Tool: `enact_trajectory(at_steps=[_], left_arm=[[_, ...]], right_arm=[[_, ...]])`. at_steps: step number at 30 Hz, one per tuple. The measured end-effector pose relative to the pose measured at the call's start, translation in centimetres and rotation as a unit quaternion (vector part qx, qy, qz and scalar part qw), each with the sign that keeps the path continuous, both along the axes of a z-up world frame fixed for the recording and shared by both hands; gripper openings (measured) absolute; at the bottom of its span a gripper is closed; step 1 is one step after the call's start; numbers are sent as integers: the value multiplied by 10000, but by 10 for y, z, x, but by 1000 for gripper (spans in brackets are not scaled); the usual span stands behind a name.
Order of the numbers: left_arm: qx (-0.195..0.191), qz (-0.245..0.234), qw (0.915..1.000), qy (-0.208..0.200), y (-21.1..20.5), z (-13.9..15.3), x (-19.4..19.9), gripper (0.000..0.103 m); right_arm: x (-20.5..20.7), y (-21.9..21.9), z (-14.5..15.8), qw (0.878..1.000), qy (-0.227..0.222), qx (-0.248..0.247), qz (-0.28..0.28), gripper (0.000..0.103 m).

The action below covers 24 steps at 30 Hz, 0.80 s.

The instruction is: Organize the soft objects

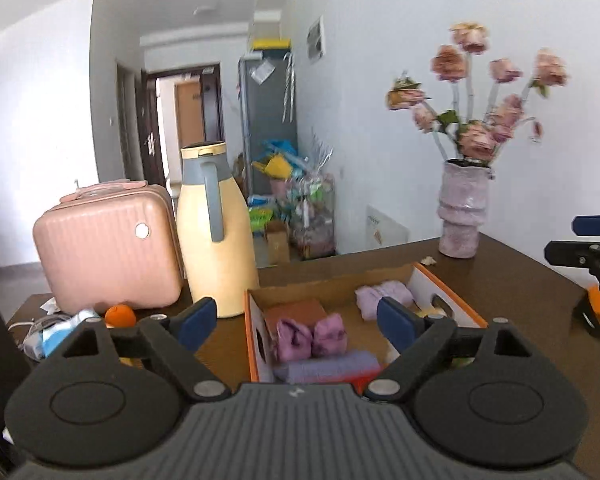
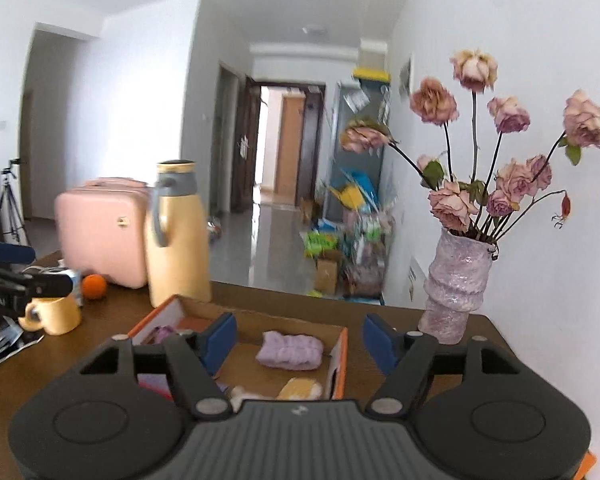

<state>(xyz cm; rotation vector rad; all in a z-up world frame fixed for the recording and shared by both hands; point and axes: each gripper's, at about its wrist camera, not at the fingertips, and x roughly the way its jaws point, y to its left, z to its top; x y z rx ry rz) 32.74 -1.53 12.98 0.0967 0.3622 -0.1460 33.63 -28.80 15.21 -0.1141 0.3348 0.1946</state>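
The left gripper (image 1: 296,322) stands wide, its blue pads apart with nothing between them; below and just beyond it lies the cardboard box (image 1: 452,300) with orange edges, open on the brown table (image 1: 520,272). Inside the box, toward its near left end, two pink-purple rolled cloths (image 1: 312,338) sit side by side, touching; a lavender folded towel (image 1: 324,366) lies in front of them, nearest the gripper; a pale purple soft bundle (image 1: 376,294) rests apart toward the far right end.

The right gripper (image 2: 296,338) is likewise spread wide and holds nothing; seen from its camera, the same bundle (image 2: 290,350) lies between the two fingers and beyond them on the box floor, untouched; a yellow soft item (image 2: 302,390) lies nearer, at the camera's lower edge, partly hidden.

Behind the box a cream-yellow flask (image 1: 216,236) stands upright beside a pink case (image 1: 108,248); an orange (image 1: 120,316) lies in front of the case; a textured vase of dried roses (image 1: 462,212) stands at the far right of the table, near the wall.
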Motion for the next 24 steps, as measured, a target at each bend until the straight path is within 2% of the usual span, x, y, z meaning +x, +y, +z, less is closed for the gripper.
enact_trajectory(at_steps=[2, 5, 8, 10, 14, 18, 22, 24], left_arm=[[-1, 212, 9997, -110, 4, -19, -33, 93], [-11, 260, 9992, -303, 11, -42, -83, 95], [-29, 296, 9985, -469, 16, -64, -129, 98], [-208, 468, 9979, -392, 19, -82, -156, 99], [-371, 534, 9978, -143, 23, -113, -201, 99], [-326, 464, 9984, 66, 23, -126, -212, 99], [-266, 469, 9985, 53, 16, -124, -202, 99], [-327, 405, 9986, 103, 14, -126, -199, 99]], right_arm=[[-31, 3, -16, 9999, -99, 21, 100, 70], [-81, 8, -40, 9995, -217, 82, 214, 72], [-126, 19, -63, 9980, -523, -242, 243, 78], [-155, 27, -79, 9967, -680, -398, 187, 80], [-199, 32, -111, 9986, -446, -160, 224, 80], [-221, 29, -142, 9995, -53, 275, 160, 82], [-214, 33, -162, 9995, 210, 90, -204, 81], [-214, 30, -165, 9992, 274, 212, -200, 82]])
